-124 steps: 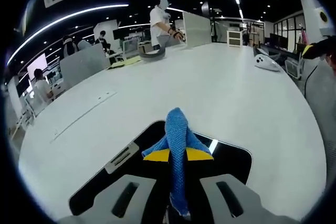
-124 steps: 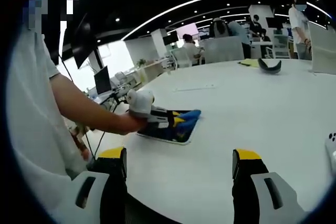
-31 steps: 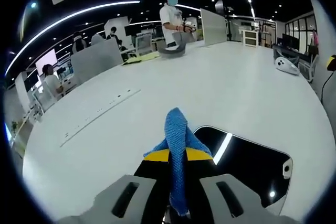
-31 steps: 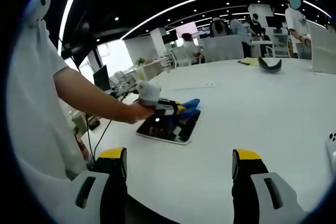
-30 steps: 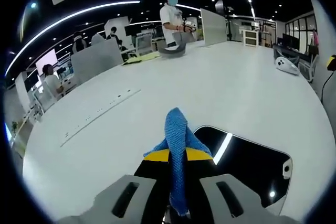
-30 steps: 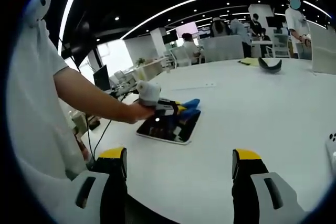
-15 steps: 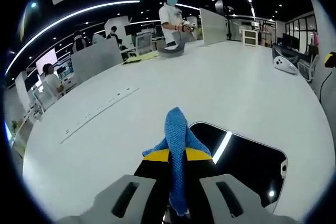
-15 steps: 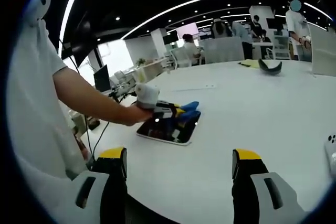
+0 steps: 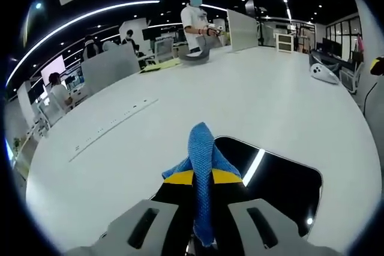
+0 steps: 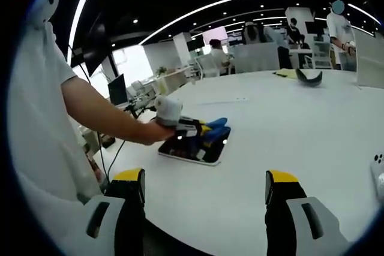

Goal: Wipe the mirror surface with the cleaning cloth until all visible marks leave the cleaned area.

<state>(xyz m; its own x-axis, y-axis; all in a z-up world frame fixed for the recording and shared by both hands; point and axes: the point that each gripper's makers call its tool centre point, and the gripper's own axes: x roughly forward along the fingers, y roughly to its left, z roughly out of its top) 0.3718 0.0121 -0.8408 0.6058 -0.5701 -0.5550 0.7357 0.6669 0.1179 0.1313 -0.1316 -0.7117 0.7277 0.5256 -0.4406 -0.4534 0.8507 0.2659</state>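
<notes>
Left gripper (image 9: 203, 178), carried on an outstretched forearm, clamps the blue cleaning cloth (image 9: 200, 151) and presses it on the dark mirror (image 9: 282, 178) lying on the white table (image 9: 264, 100), while right gripper (image 10: 204, 187) hovers wide apart near the table edge

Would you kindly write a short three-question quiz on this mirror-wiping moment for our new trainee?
1. True or false: the left tool is shut on the blue cloth.
2. Which best describes the right tool?
A. Open, holding nothing
B. Shut on the mirror
C. Shut on a sponge
3. Fill in: the mirror lies flat on the white ____.

Key: 1 true; 2 A; 3 table.
</notes>
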